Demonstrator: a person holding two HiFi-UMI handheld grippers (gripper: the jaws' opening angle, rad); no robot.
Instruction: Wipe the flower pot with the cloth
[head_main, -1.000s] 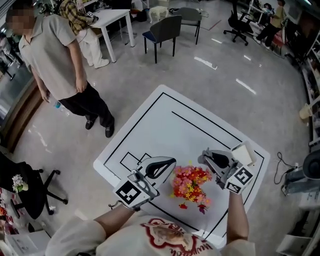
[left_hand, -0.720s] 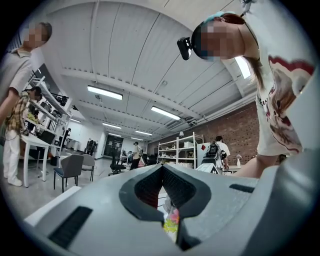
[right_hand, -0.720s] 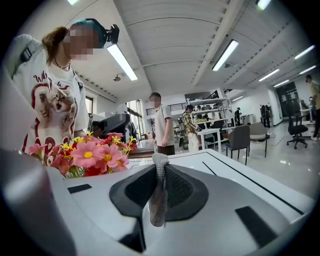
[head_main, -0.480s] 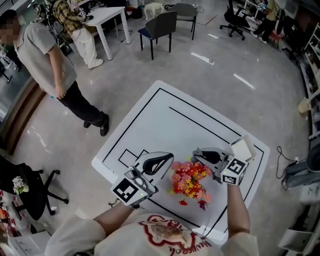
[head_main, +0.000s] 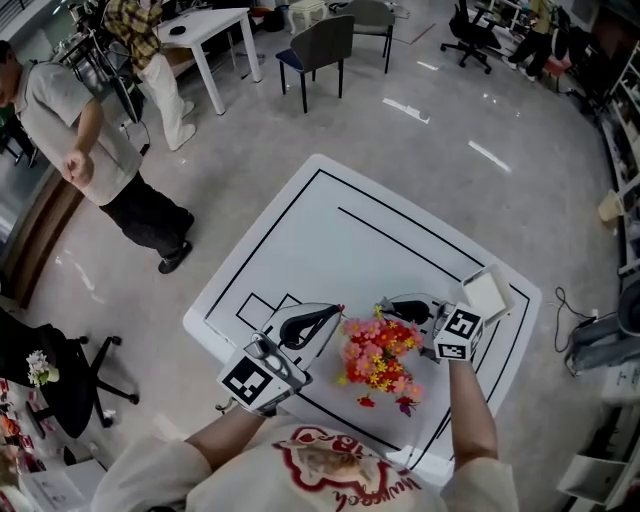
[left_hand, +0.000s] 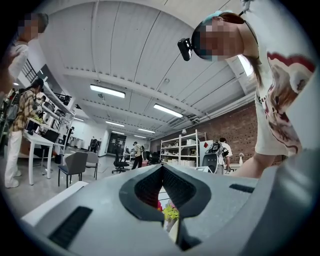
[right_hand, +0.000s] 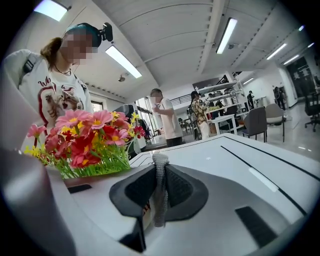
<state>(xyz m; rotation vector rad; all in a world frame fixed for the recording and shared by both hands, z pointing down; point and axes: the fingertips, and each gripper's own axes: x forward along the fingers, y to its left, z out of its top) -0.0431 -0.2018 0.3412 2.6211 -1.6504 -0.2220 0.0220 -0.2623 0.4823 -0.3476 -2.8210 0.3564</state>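
Note:
The flower pot's bouquet of pink, red and yellow flowers (head_main: 378, 362) stands near the front edge of the white table (head_main: 330, 230); the blooms hide the pot itself. My right gripper (head_main: 385, 304) lies level just behind the bouquet, shut on a strip of grey knitted cloth (right_hand: 160, 190). In the right gripper view the flowers (right_hand: 85, 135) rise close on the left of the right gripper (right_hand: 160, 162). My left gripper (head_main: 335, 313) is at the bouquet's left with its jaws shut. In its own view the left gripper (left_hand: 162, 170) shows a little of the flowers (left_hand: 170, 212) through the gap under the jaws.
A small white box (head_main: 487, 293) sits on the table's right corner, behind my right hand. Black lines mark the tabletop. A person (head_main: 90, 150) stands on the floor at far left. A dark chair (head_main: 320, 50), a white desk (head_main: 205, 25) and an office chair (head_main: 60, 380) are around.
My right gripper has sunk and shifted left, closer to the flowers, with the cloth still in it. The left gripper has kept still. The person at left has moved further away.

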